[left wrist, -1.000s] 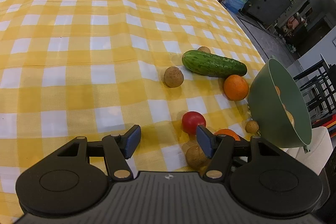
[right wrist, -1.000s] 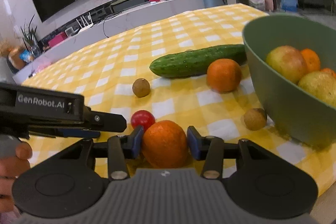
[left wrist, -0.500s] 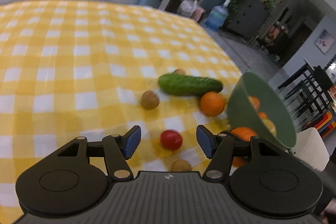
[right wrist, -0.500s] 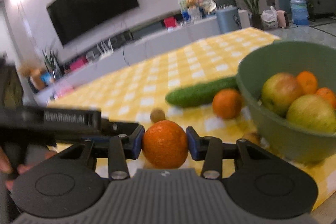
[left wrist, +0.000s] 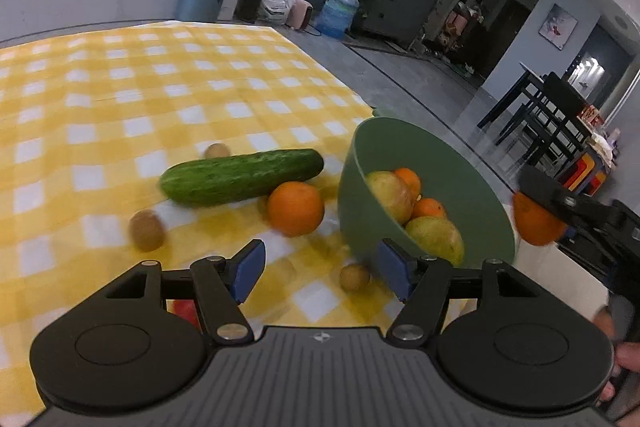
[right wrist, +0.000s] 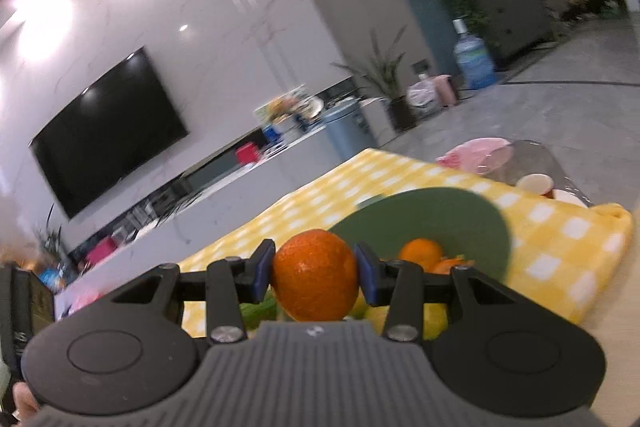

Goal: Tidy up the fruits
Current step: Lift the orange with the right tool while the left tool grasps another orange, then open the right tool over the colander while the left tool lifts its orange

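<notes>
The right claw [right wrist: 315,275] is clamped on an orange [right wrist: 316,275], held in the air just beside the green bowl [right wrist: 472,227] of fruit. The left claw [left wrist: 320,277] hangs above the yellow checked counter [left wrist: 120,99], its jaws opening with nothing between them. A cucumber [left wrist: 240,177] and a second orange [left wrist: 295,209] lie beside the bowl.

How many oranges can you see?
4: one on the cloth beside the cucumber, two in the green bowl at and, one in the right gripper. More may be hidden.
</notes>
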The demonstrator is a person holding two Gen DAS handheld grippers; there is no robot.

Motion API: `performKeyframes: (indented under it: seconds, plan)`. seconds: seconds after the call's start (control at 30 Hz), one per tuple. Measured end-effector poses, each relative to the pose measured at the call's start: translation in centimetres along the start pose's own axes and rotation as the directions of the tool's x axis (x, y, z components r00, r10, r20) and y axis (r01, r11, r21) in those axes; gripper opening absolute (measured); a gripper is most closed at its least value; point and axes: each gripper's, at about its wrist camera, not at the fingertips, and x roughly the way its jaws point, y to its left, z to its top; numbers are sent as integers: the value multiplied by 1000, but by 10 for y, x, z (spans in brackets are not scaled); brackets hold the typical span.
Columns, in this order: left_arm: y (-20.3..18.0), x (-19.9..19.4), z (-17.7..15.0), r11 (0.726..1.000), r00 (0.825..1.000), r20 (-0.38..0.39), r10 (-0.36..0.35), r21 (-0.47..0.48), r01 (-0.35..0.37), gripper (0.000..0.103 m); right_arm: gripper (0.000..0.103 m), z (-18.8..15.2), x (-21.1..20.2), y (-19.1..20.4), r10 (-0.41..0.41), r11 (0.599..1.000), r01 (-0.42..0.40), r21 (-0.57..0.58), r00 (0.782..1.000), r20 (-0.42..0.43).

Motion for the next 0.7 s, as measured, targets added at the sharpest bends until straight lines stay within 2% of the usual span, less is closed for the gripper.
performKeyframes:
  seconds: [0.17,0.33,0.43,0.5,0.63,0.7]
  plan:
    - [-2,29,2,998,999,4,51,22,-51,75,41,1,-4,-10,-10,1000,9,14,1000,10]
    - [0,48,3,993,994,40,100,56,-102,71,41,1,-1,-15,-15,1000,15,14,1000,7]
    - [1,59,3,993,996,16,92,70,-93,71,41,-3,2,-13,-28,1000,28,-8,1000,8]
    - [1,58,1,993,997,35,75,83,-78,65,41,-3,3,-15,-31,1000,31,-6,1000,5]
    - [5,57,1,994,997,47,62,87,-66,65,41,-5,4,-20,-28,1000,28,9,999,26]
    - [8,60,3,993,996,30,83,79,-85,67,41,-6,4,-21,-27,999,26,28,999,26]
